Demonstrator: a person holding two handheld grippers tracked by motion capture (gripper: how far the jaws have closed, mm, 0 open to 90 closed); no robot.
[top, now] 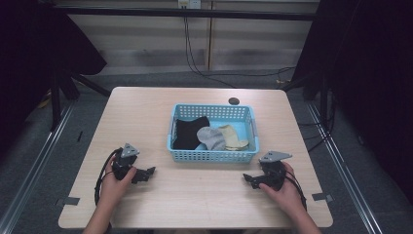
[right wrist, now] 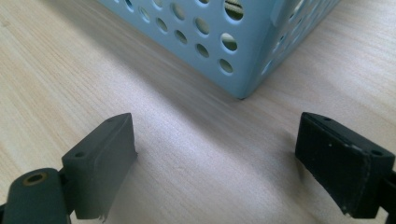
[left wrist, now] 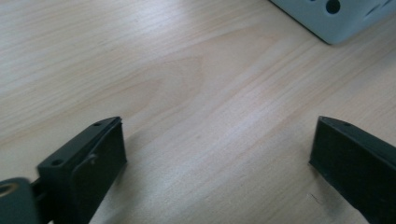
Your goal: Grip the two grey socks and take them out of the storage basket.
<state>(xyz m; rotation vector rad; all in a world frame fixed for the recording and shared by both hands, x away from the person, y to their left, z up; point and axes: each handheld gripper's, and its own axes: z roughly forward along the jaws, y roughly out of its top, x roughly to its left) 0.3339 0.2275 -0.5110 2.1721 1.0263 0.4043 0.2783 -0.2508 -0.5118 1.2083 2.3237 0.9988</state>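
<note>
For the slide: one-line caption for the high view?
Both grippers, left and right, rest open on the table before a blue basket of socks.

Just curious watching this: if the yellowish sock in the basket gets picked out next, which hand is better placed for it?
Probably the right. The yellowish sock lies toward the right end of the blue basket, nearer the right gripper, which is open. The left gripper, also open, would have to cross the black sock.

Even overhead light brightens the bench [top: 195, 195]; surroundings fall dark; soft shadows sit under each claw; both gripper views are slightly blurred.
</note>
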